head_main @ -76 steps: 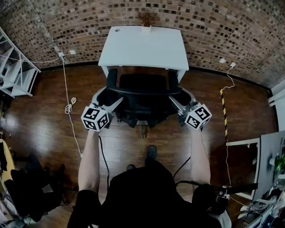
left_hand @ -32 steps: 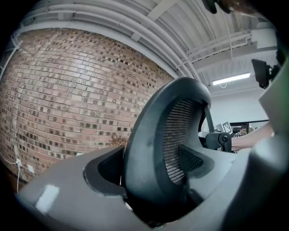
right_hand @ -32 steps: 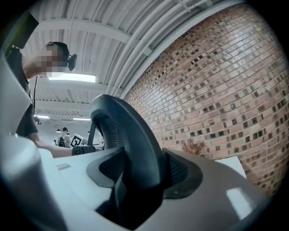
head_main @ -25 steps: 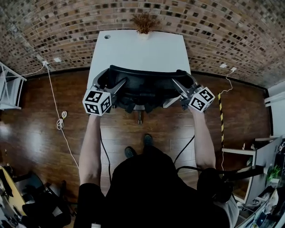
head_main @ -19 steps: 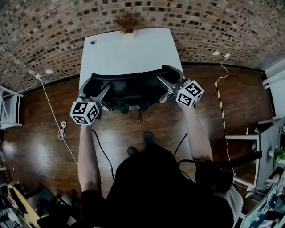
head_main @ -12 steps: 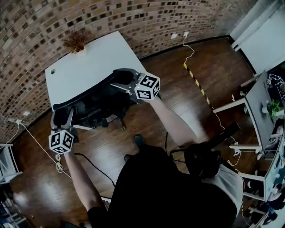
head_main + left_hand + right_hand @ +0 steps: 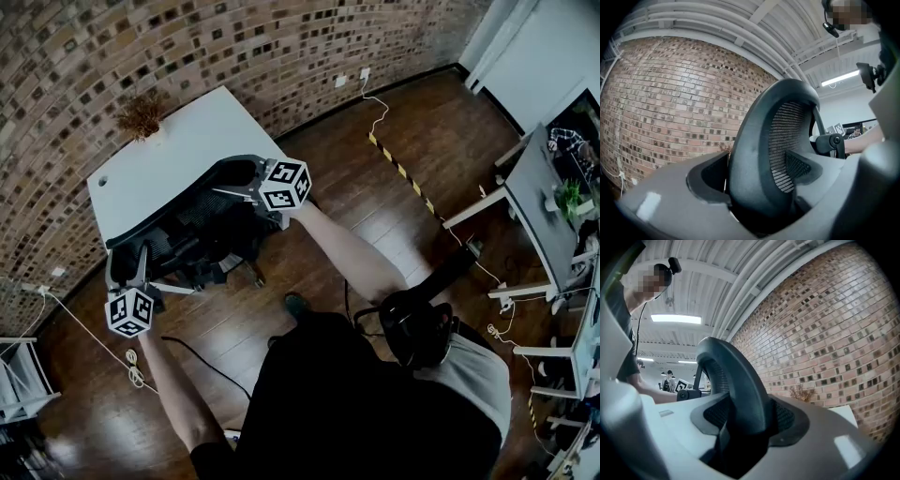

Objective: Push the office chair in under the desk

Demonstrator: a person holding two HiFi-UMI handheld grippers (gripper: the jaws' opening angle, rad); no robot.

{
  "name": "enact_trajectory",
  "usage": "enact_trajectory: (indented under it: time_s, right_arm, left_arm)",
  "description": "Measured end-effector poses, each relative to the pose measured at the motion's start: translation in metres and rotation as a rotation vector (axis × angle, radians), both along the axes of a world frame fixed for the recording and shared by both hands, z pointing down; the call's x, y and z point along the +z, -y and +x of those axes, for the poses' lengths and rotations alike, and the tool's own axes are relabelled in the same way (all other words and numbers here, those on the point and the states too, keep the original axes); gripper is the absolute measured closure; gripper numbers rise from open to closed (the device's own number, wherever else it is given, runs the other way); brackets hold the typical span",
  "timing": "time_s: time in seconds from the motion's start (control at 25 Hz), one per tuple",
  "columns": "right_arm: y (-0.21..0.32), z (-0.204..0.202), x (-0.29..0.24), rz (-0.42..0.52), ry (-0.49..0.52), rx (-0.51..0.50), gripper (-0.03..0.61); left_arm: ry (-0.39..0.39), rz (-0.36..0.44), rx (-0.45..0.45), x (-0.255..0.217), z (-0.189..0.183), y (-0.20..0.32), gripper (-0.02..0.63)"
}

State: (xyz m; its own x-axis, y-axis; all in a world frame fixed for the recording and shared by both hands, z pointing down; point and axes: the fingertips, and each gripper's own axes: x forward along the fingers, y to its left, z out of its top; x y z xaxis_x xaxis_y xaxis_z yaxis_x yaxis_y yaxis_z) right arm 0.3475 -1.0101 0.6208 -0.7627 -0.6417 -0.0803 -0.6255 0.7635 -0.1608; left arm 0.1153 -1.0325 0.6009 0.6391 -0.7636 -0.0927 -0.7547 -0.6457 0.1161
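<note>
The black office chair [image 7: 192, 234] sits with its seat under the white desk [image 7: 178, 150], and only its mesh backrest and base stick out. My left gripper [image 7: 127, 261] straddles the left end of the backrest rim [image 7: 754, 154]. Its jaws are opening slightly, and the pads still touch the rim. My right gripper [image 7: 232, 185] is shut on the right end of the backrest rim [image 7: 731, 376]. Across the backrest, the left gripper view shows the right gripper, and the right gripper view shows the left one.
A dried plant [image 7: 141, 114] stands at the desk's far edge against the brick wall [image 7: 187, 37]. A white cable [image 7: 136, 373] and a yellow-black strip [image 7: 403, 171] lie on the wooden floor. A grey desk [image 7: 539, 183] stands at the right. The person's shoe [image 7: 294, 302] is behind the chair.
The chair has rolled forward until its seat went under the desk. Both grippers stayed on the backrest. The head view has swung, so the desk now lies at the upper left.
</note>
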Motion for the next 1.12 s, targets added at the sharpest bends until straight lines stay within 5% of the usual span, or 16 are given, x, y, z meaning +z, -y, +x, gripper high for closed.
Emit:
enact_trajectory:
  time_s: [0.56,0.8,0.96,1.12]
  right_arm:
    - [-0.030,0.035,-0.038,-0.071,-0.033,0.171,0.328]
    - [-0.010,0.019,-0.053,-0.148,0.042,0.271,0.348]
    - [-0.008,0.023,-0.051,-0.233,0.119,0.362,0.350]
    - [-0.053,0.003,-0.030,-0.299,0.216,0.345,0.351]
  left_arm:
    - [-0.042,0.039,0.015,-0.052,-0.024,-0.037,0.149]
    - [-0.005,-0.021,0.066,-0.046,-0.032,-0.017,0.149]
    - [-0.061,-0.094,0.078,-0.042,-0.045,0.021,0.152]
    - [-0.136,-0.059,0.073,-0.050,-0.073,0.005,0.154]
